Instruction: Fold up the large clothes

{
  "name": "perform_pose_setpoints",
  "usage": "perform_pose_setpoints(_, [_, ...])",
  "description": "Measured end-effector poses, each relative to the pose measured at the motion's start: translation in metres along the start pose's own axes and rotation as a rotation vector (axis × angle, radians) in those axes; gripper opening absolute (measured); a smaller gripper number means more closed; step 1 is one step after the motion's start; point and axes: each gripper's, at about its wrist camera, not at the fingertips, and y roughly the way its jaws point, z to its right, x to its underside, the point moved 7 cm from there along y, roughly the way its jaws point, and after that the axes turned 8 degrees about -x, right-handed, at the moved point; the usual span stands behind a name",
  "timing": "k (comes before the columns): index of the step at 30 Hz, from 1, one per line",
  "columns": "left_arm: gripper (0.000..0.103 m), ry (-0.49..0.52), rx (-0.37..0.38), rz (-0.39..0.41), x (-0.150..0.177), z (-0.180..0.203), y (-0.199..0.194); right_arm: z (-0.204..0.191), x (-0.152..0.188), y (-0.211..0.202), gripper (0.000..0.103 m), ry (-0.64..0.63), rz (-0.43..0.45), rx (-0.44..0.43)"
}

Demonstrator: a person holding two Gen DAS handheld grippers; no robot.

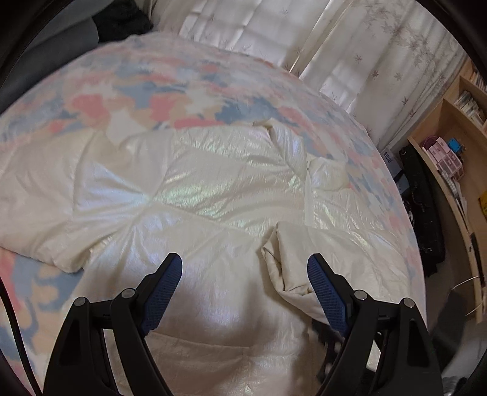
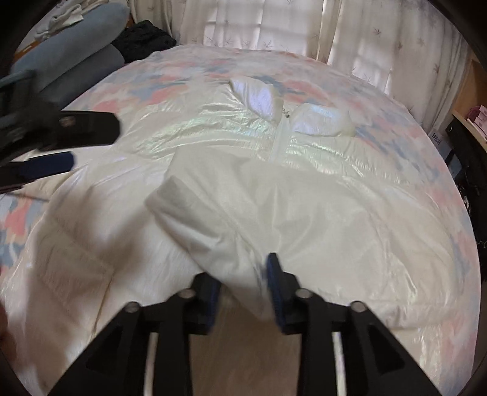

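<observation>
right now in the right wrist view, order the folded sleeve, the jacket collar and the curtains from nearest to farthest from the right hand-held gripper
1. Folded sleeve: its end lies between the right hand-held gripper's fingers, running up and left.
2. Jacket collar: mid-bed, past the sleeve, slightly right of centre.
3. Curtains: along the top, behind the bed.

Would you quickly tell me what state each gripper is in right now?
Left gripper: open, holding nothing, above the cream jacket.
Right gripper: jaws partly open, a jacket sleeve between them; grip cannot be told.
</observation>
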Motion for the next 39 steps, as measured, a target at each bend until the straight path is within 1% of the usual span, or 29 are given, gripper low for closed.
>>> perform_pose_setpoints(1, [0.083,-0.005,0.009,-0.012,0.001,0.0,0.003,-0.001,0.005,-0.006,0.052,-0.008,0.015,-0.004])
perform_pose_setpoints(2, [0.083,-0.01,0.019,-0.026,0.003,0.001,0.006,-0.002,0.007,-0.011,0.068,-0.021,0.029,0.007])
perform_pose_setpoints(3, [0.083,-0.015,0.031,-0.04,0.005,0.002,0.01,-0.004,0.008,-0.018,0.076,-0.046,0.05,0.036])
perform_pose_setpoints(5, [0.083,-0.023,0.057,-0.067,0.009,0.007,0.016,-0.007,0.012,-0.029,0.076,-0.09,0.076,0.065])
perform_pose_setpoints(7, [0.083,-0.021,0.077,-0.09,0.014,0.014,0.022,-0.009,0.021,-0.045,0.076,-0.092,0.093,0.04])
perform_pose_setpoints(11, [0.083,-0.004,0.1,-0.159,0.03,0.03,0.042,0.001,0.043,-0.067,0.076,-0.033,0.121,0.001])
perform_pose_setpoints(14, [0.083,0.017,0.09,-0.194,0.039,0.043,0.06,0.018,0.061,-0.078,0.076,0.04,0.123,-0.028])
perform_pose_setpoints(15, [0.079,0.034,0.076,-0.198,0.041,0.049,0.065,0.026,0.067,-0.08,0.076,0.07,0.118,-0.035])
perform_pose_setpoints(16, [0.056,0.049,0.068,-0.192,0.041,0.055,0.067,0.033,0.071,-0.081,0.076,0.094,0.112,-0.036])
perform_pose_setpoints(17, [0.041,0.069,0.073,-0.192,0.04,0.064,0.068,0.042,0.074,-0.082,0.076,0.118,0.106,-0.037])
perform_pose_setpoints(18, [0.021,0.094,0.071,-0.203,0.039,0.073,0.07,0.052,0.078,-0.085,0.076,0.147,0.103,-0.043])
perform_pose_setpoints(19, [0.015,0.121,0.055,-0.202,0.037,0.082,0.069,0.062,0.08,-0.089,0.076,0.176,0.106,-0.049])
perform_pose_setpoints(21, [0.01,0.186,0.046,-0.141,0.024,0.102,0.058,0.083,0.081,-0.097,0.076,0.228,0.117,-0.052])
perform_pose_setpoints(23, [0.01,0.251,0.046,-0.052,0.006,0.121,0.038,0.105,0.08,-0.11,0.076,0.277,0.145,-0.039])
perform_pose_setpoints(24, [0.01,0.274,0.048,0.007,-0.005,0.128,0.025,0.118,0.078,-0.117,0.076,0.3,0.166,-0.026])
perform_pose_setpoints(26, [0.01,0.302,0.043,0.095,-0.024,0.133,0.006,0.145,0.073,-0.133,0.076,0.353,0.213,0.004])
perform_pose_setpoints(28, [0.01,0.317,0.009,0.127,-0.033,0.129,0.005,0.167,0.07,-0.142,0.076,0.398,0.237,0.029])
perform_pose_setpoints(30, [0.013,0.342,-0.07,0.113,-0.033,0.115,0.024,0.191,0.067,-0.141,0.076,0.447,0.237,0.045])
perform_pose_setpoints(31, [0.014,0.349,-0.104,0.081,-0.028,0.106,0.039,0.204,0.067,-0.135,0.076,0.478,0.223,0.051])
perform_pose_setpoints(33, [0.015,0.342,-0.142,-0.023,-0.012,0.081,0.073,0.226,0.071,-0.119,0.076,0.545,0.185,0.027])
perform_pose_setpoints(34, [0.019,0.331,-0.143,-0.04,-0.006,0.073,0.082,0.235,0.075,-0.109,0.076,0.582,0.159,0.006])
perform_pose_setpoints(35, [0.021,0.319,-0.125,-0.028,-0.002,0.067,0.085,0.242,0.079,-0.102,0.076,0.61,0.138,-0.012])
perform_pose_setpoints(37, [0.028,0.301,-0.088,0.022,0.0,0.062,0.081,0.255,0.084,-0.087,0.076,0.667,0.1,-0.057])
perform_pose_setpoints(39, [0.029,0.275,-0.041,0.012,-0.002,0.064,0.079,0.266,0.078,-0.075,0.076,0.694,0.088,-0.091])
